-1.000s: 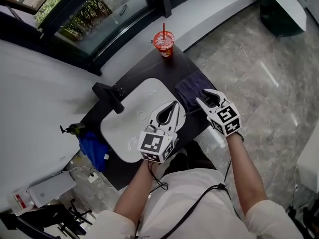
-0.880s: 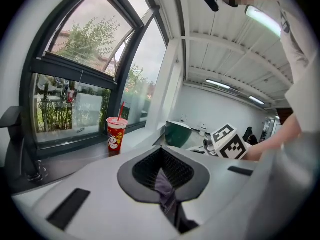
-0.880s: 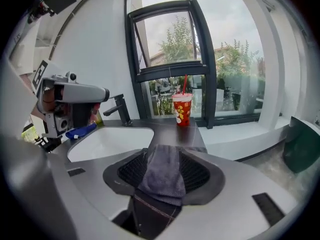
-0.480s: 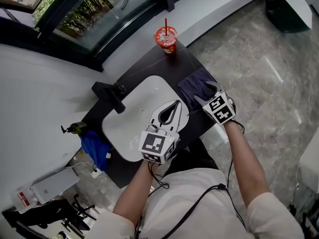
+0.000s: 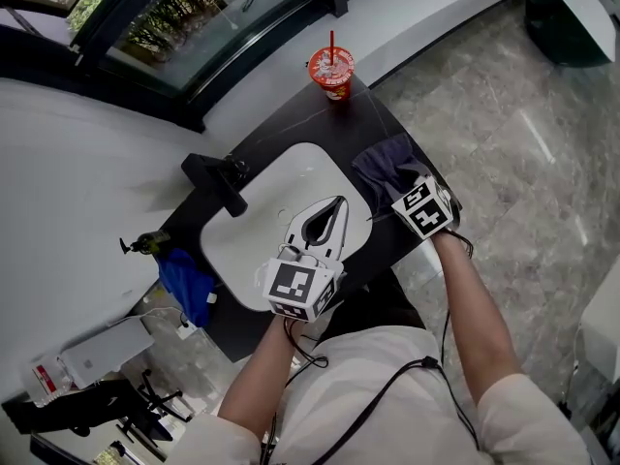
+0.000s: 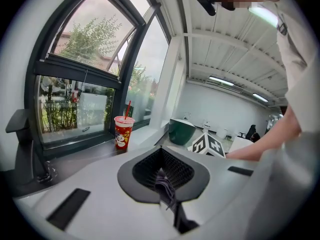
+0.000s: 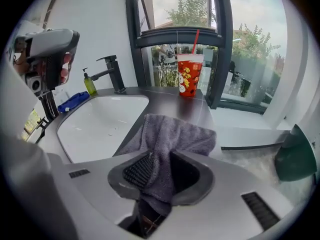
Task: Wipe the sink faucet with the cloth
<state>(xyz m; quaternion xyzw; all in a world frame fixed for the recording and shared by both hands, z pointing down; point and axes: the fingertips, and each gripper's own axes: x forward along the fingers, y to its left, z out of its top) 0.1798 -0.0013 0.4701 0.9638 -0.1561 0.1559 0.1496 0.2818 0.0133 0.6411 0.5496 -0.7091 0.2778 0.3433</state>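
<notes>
Purple-grey cloth [image 7: 172, 134] lies bunched on the dark table [image 5: 320, 114] beside the sink [image 5: 254, 250], its length running from the right tool [image 7: 157, 171], clamped on its near end, toward the red cup [image 5: 331, 70]. The left tool [image 5: 337, 201], jaws together, hovers over the basin.

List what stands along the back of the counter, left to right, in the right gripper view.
Yellow-green soap pump bottle → black metal sink faucet → red paper cup with a red straw.

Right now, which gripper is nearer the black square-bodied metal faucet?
Left. The left gripper hovers over the white sink basin, a short way from the black faucet. The right gripper is farther off, past the basin, shut on the purple-grey terry cloth.
</notes>
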